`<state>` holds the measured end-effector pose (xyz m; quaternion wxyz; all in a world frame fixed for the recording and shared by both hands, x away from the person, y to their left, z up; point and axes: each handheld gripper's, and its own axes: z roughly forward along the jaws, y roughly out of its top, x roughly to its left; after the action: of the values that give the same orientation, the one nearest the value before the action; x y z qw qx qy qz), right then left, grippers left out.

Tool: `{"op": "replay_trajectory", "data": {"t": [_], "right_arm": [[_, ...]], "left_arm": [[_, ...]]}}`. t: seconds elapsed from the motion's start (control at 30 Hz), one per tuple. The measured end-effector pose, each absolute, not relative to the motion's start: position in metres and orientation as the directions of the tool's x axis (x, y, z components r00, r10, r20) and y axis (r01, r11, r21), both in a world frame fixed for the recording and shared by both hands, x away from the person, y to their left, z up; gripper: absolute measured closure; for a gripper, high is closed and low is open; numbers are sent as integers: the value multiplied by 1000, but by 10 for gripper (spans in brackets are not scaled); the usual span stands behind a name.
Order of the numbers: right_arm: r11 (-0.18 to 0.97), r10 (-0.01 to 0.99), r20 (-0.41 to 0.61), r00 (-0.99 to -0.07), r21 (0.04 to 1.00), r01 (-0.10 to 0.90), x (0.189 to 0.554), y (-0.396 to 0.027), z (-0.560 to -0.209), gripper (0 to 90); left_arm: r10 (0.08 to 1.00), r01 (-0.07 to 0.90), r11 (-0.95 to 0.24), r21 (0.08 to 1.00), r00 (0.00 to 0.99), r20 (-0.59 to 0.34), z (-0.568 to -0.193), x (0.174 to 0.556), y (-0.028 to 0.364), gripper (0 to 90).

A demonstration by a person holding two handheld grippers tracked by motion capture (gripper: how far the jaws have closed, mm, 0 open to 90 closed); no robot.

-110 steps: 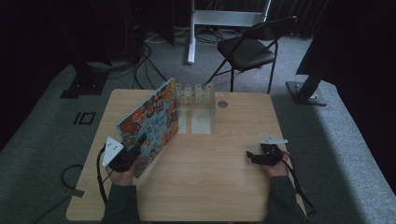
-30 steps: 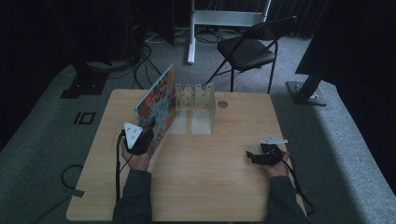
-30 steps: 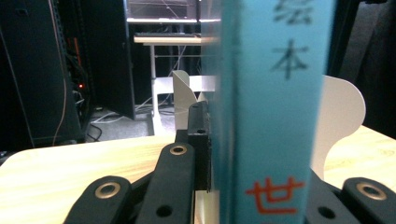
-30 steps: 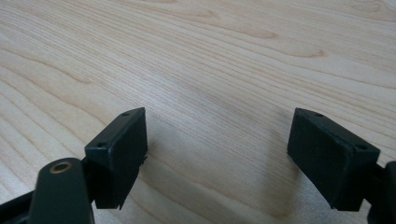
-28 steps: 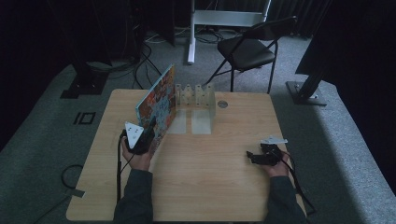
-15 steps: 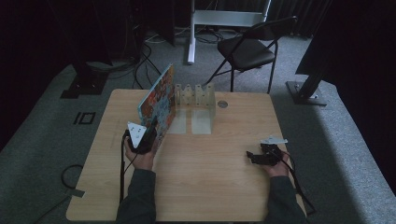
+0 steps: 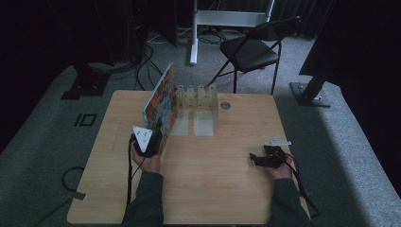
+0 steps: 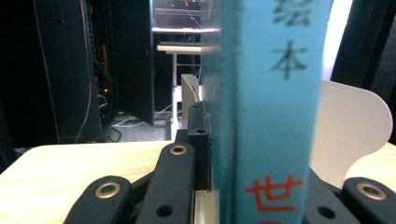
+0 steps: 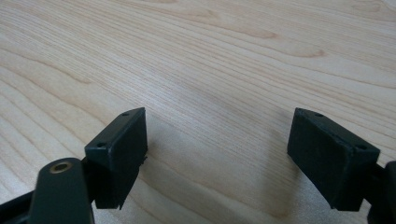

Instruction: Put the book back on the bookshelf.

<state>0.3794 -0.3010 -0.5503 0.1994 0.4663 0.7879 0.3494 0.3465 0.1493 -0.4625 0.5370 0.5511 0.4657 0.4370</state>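
- Jaws: left gripper clamped on picture book, upright at surface's 10 o'clock; right gripper apart, idle.
- Handling: keep spine vertical, feed toward clear book rack at 12 o'clock.

- The high view is dim; the room around the table is nearly black.
- In the left gripper view the book's spine is blurred, too close to focus.
- In the right gripper view soft shadows lie on the table under the right claw.
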Motion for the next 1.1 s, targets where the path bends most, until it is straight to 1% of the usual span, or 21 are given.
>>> {"op": "replay_trajectory", "data": {"t": [0.27,0.43,0.57,0.8,1.1], "right_arm": [[322,874,11,-486,736,595,379,-301,-550,198],[322,874,11,-486,736,595,379,-301,-550,198],[321,874,12,-486,736,595,379,-301,-550,198],[320,874,14,-486,737,596,379,-301,-550,198],[319,874,14,-485,737,596,379,-301,-550,198]], "left_arm": [[988,34,5,999,156,-10,-465,348,144,809],[987,36,2,999,162,-8,-466,351,141,809],[987,43,-19,999,163,12,-470,353,137,809],[987,31,-30,999,156,25,-469,354,134,809],[988,31,-23,999,152,18,-474,354,137,808]]}}
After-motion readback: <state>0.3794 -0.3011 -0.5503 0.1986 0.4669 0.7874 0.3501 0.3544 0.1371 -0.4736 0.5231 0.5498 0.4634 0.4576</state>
